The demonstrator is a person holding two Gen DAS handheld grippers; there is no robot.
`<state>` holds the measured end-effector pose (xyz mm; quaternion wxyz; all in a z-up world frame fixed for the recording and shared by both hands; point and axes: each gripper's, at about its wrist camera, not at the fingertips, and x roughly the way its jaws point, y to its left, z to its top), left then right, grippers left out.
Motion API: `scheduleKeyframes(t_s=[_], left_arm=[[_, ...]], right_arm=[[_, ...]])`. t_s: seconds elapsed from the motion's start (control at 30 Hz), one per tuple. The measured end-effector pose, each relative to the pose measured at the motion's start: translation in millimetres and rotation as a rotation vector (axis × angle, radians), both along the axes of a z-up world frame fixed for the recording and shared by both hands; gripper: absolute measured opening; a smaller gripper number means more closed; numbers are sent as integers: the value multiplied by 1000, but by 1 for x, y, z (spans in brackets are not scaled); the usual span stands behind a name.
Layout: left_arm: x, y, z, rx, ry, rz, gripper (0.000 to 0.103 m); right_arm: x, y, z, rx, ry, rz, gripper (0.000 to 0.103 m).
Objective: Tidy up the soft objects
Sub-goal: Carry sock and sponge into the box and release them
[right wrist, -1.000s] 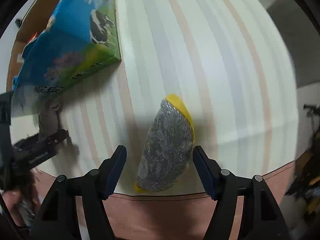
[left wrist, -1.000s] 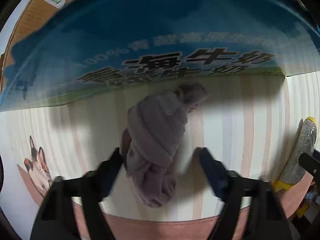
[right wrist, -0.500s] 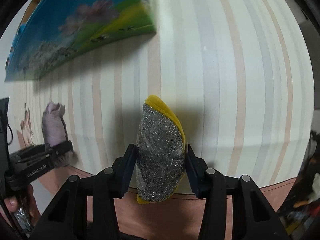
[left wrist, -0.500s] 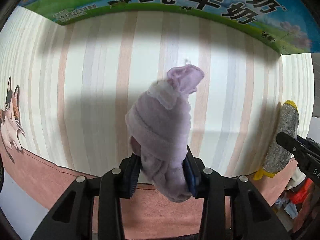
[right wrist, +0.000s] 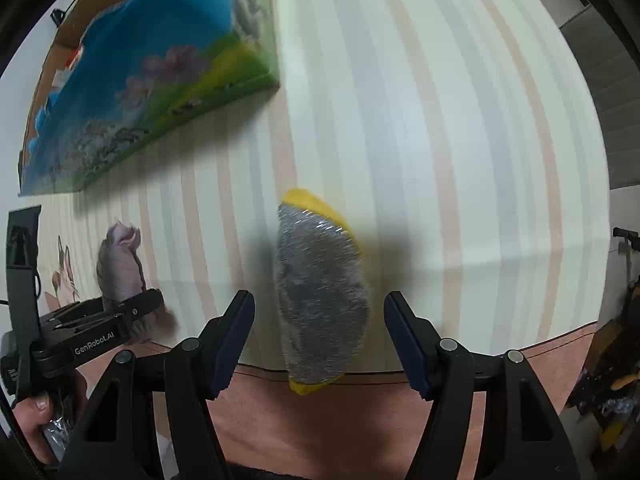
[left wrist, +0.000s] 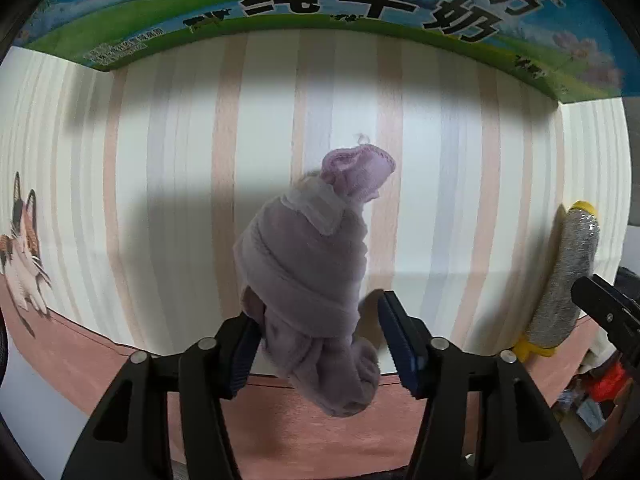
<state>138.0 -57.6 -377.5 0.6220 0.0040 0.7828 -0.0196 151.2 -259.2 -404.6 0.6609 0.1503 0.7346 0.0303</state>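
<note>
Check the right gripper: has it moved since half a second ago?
Yes. The right gripper has opened: its fingers, which pinched the silver-and-yellow scrubber, now stand clear of it. The scrubber lies at the same mat edge.

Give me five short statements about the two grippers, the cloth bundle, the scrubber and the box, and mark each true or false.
1. The right gripper is clamped on the silver scouring sponge with yellow backing. False: its jaws stand apart, clear of it.
2. The rolled lilac cloth bundle lies between the left gripper fingers. True.
3. The blue and green milk carton box stands beyond the bundle. True.
4. The striped tablecloth is plain red. False: pale stripes.
5. The sponge sits inside the box. False: on the cloth.
</note>
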Motion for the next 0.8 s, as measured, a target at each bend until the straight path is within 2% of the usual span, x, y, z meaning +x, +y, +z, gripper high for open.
scheduleKeyframes(t_s=[0.03, 0.07, 0.13, 0.17, 0.23, 0.33, 0.4, 0.5, 0.6, 0.7, 0.8], left_arm=[[-2, -6, -2, 26, -5, -11, 37], [-9, -15, -1, 23, -5, -15, 32], [-11, -18, 4, 19, -3, -18, 31], [-13, -18, 7, 24, -14, -22, 30], [-19, -21, 15, 34, -35, -29, 30], [-26, -22, 30, 26, -59, -25, 30], [-29, -21, 51, -2, -77, -7, 30], [-26, -18, 95, -86, -117, 35, 30], [-5, -18, 158, -162, -214, 47, 30], [32, -10, 200, -148, -305, 24, 31], [78, 16, 217, -60, -365, 10, 31]], right_arm=[[-2, 1, -3, -6, -4, 6, 70], [-2, 5, -4, -23, -14, 14, 70], [-3, 22, -11, -98, -32, 58, 67], [-4, 28, -13, -145, -45, 88, 54], [-6, 39, -18, -190, -59, 134, 50], [-9, 45, -15, -201, -65, 160, 48], [-9, 47, 0, -160, -73, 166, 47], [-2, 49, 52, -76, -146, 175, 47], [19, 49, 115, -25, -256, 191, 47], [57, 54, 171, -25, -370, 230, 47], [103, 63, 198, -67, -430, 271, 47]])
